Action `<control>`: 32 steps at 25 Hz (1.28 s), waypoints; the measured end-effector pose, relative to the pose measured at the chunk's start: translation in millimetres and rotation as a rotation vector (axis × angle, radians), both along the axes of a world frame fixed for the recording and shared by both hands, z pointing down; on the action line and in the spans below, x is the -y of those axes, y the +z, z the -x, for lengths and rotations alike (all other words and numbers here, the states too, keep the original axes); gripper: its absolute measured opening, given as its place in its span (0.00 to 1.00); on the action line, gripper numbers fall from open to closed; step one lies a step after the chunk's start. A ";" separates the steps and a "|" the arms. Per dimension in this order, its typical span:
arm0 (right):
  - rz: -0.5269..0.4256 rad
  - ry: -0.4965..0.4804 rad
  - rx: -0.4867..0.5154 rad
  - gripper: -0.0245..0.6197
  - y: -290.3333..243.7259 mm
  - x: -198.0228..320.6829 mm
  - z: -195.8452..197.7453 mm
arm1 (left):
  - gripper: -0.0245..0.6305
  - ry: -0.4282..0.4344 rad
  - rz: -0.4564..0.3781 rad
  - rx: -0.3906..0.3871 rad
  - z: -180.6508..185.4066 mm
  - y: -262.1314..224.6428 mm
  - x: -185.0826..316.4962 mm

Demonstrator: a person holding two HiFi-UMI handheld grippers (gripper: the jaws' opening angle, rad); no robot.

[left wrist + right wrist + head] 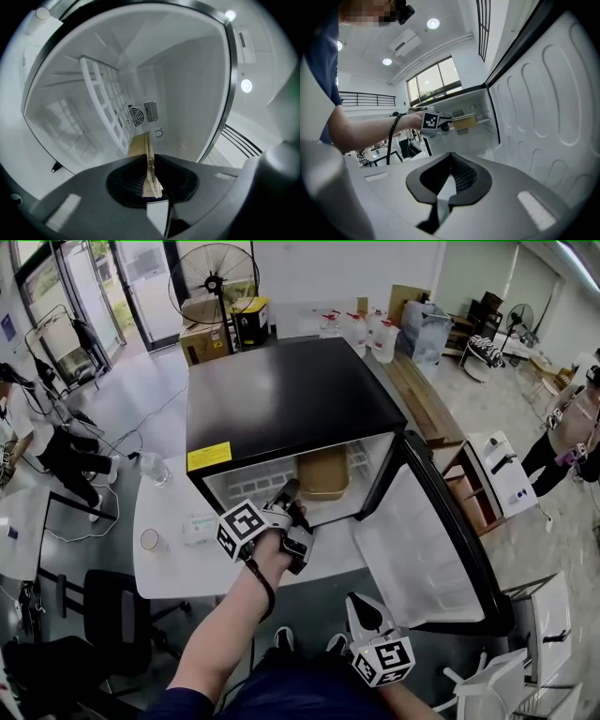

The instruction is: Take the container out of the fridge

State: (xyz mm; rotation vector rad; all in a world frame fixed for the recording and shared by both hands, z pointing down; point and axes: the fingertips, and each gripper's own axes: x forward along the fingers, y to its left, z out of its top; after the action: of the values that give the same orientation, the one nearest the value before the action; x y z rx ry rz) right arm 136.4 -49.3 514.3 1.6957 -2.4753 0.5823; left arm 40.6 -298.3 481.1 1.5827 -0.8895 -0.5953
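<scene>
left gripper view shows the left tool (149, 161) pinching the rim of the tan container (138, 145), which sits inside the open fridge (187, 93). the right tool (451, 159) hangs low beside the door (553, 117), pressed together on nothing. the grip looks made; lifting the container out remains.

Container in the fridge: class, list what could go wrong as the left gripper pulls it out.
1. The left gripper pinches only the thin rim of the container, so it could slip or tip once off the shelf.
2. The right gripper hangs shut by the open door, far from it, so nothing would support the load underneath.
</scene>
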 end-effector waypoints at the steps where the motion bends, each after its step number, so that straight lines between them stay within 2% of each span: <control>1: 0.000 -0.001 -0.001 0.05 -0.1 0.2 0.6 | 0.11 -0.001 0.001 -0.006 1.3 -0.1 -2.4; 22: 0.006 -0.054 -0.002 0.05 -0.4 17.3 19.5 | 0.11 -0.008 0.001 -0.086 34.6 -3.2 -38.1; 24: 0.008 -0.057 -0.004 0.05 -1.0 18.5 20.2 | 0.11 -0.006 -0.001 -0.106 36.3 -7.6 -44.3; 27: 0.010 -0.060 -0.001 0.05 0.9 20.3 22.1 | 0.11 -0.001 0.012 -0.182 33.0 -19.0 -56.4; 32: 0.013 -0.082 -0.002 0.05 1.5 22.4 29.4 | 0.11 0.010 0.012 -0.198 37.3 -21.0 -69.5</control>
State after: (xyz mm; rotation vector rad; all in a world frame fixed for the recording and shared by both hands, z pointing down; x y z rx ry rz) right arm 107.0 -71.6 515.8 1.5810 -2.5195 0.5861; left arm 3.3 -228.8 460.1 1.4873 -0.7349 -0.7250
